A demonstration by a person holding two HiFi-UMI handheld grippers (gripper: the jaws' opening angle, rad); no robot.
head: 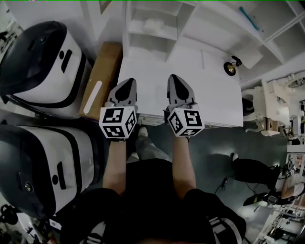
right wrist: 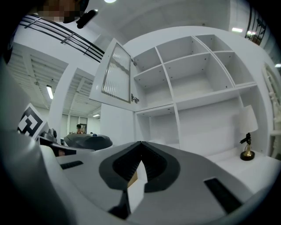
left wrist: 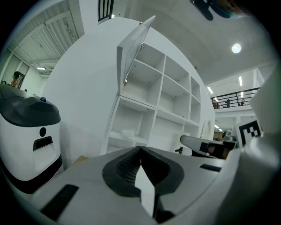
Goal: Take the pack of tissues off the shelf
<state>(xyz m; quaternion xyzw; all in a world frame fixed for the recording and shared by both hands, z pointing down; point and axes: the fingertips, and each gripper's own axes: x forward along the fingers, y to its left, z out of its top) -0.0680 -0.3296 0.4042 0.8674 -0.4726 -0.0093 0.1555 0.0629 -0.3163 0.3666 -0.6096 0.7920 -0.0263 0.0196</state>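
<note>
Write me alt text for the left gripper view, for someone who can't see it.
The left gripper, jaws shut and empty, points at a white shelf unit whose lower left compartment holds a pale pack of tissues. A white and black machine stands at left; the right gripper shows at right.

The pale lump (left wrist: 126,133) in the shelf's (left wrist: 154,115) lower left compartment is too small and soft-edged to tell as a pack of tissues. In the head view the shelf's upper compartments run off the top edge, and both white-and-black machines (head: 44,71) are cut by the left edge. The cardboard box (head: 101,71) lies partly under the left gripper (head: 128,84). A teal thing (left wrist: 210,7) is blurred and cut off in the left gripper view.
</note>
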